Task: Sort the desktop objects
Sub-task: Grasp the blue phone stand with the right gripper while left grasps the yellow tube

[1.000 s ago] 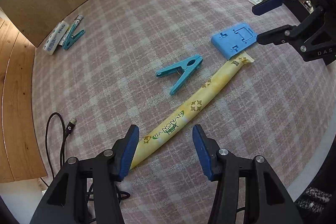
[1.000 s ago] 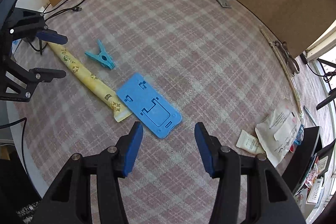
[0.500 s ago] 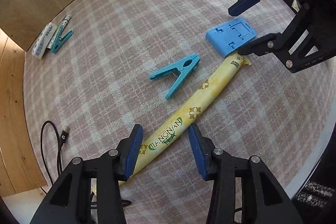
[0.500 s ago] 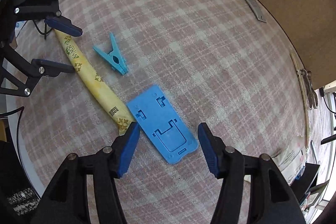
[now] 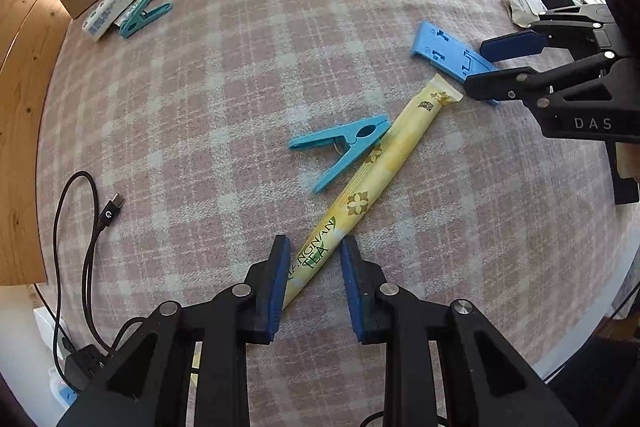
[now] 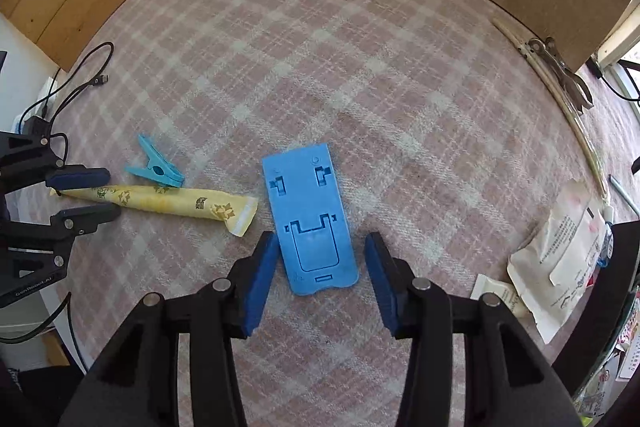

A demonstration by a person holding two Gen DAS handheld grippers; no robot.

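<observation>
Closing around the near end of the yellow tea sachet [image 5: 384, 163], the left gripper [image 5: 312, 279] points straight down at the desk [image 5: 240, 87]; the sachet lies between its jaws, the left pad about touching the packet and the right pad apart from it, so nothing is gripped yet. The right gripper [image 6: 320, 267] is also closing, its jaws on either side of the near end of the blue phone stand [image 6: 308, 219], with a gap on both sides.

The sachet lies flat, its long axis running diagonally in the left wrist view from the near jaws up to the far right, where its crimped end sits just beside the stand. The stand lies flat too, its long axis running near to far between the right jaws.

Several risks look likely. The soft sachet may buckle or slide out if pinched only at its end. A blue clothespin [image 5: 344, 147] rests against the sachet's side, so lifting or swinging the packet could drag it along. The thin, flat stand may skate on the checked cloth if 1 pad meets it first. With both grippers working on neighbouring things, the sachet's far end could bump the stand.
</observation>
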